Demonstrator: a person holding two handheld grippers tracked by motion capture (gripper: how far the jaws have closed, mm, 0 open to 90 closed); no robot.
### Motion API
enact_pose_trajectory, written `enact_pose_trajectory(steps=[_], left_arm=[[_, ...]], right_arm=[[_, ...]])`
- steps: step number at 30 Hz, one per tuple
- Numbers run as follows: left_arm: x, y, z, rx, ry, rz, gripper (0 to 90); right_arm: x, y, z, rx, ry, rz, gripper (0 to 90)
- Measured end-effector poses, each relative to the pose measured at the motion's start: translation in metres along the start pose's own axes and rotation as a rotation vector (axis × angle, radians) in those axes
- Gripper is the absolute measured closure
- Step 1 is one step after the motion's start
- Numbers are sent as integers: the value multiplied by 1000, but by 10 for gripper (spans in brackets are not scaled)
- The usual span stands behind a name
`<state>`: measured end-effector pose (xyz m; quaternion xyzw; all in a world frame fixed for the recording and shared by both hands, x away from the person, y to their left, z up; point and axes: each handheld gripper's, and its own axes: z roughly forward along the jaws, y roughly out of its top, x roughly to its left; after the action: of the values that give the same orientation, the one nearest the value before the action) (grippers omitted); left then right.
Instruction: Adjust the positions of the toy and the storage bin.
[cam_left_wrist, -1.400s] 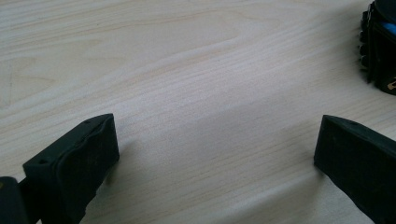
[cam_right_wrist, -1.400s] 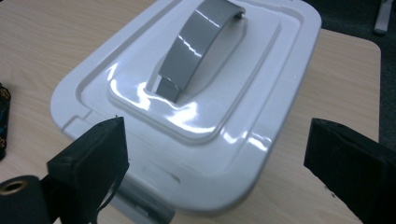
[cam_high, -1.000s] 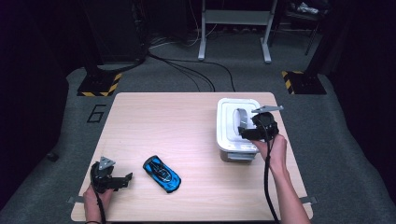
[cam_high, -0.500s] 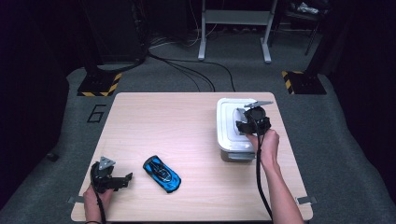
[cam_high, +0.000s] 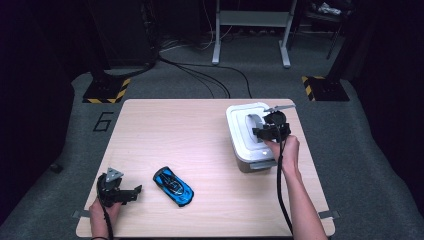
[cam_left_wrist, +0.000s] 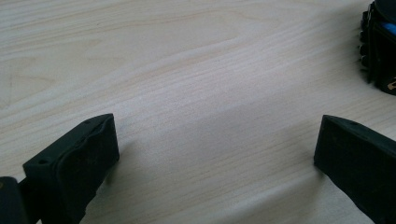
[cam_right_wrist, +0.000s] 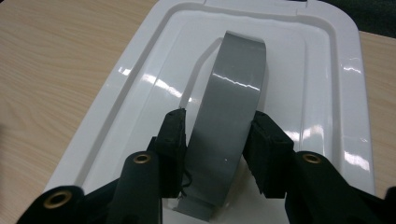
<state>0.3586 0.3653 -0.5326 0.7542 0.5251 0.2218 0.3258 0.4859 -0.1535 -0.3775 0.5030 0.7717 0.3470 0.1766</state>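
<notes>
A grey tape roll (cam_right_wrist: 233, 93) stands on edge on the lid of a white box (cam_right_wrist: 140, 84). My right gripper (cam_right_wrist: 219, 140) has just been closing, and its two pads now press on the roll's flat sides. In the high view the roll (cam_high: 252, 124) sits on the white box (cam_high: 239, 145) at the table's right, with the right gripper (cam_high: 261, 132) beside it. My left gripper (cam_high: 131, 192) rests near the front left corner, open with nothing between its jaws. Its own view shows the left gripper (cam_left_wrist: 215, 149) over bare wood. A blue toy car (cam_high: 173, 186) lies just to its right, and the car (cam_left_wrist: 380, 56) is apart from the jaws.
The wooden table (cam_high: 170, 130) has bare room across its middle and far left. Cables trail from both grippers. On the floor behind the table are desk legs (cam_high: 250, 35), black cables and hazard-striped bases (cam_high: 102, 91).
The right gripper shifted a little along the box lid and its jaws narrowed onto the tape roll. The left gripper and the car stayed put.
</notes>
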Motion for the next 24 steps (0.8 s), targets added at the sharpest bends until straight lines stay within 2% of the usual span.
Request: enact_pose_trajectory(steps=[10,14,24], left_arm=[[0,0,0,0,0,0,0],[0,0,0,-1,0,-1,0],[0,0,0,-1,0,-1,0]], right_arm=[[5,8,9,12,45,-16,632],[9,13,14,18,55,-53,641],[16,23,27,34,126,-77,659]])
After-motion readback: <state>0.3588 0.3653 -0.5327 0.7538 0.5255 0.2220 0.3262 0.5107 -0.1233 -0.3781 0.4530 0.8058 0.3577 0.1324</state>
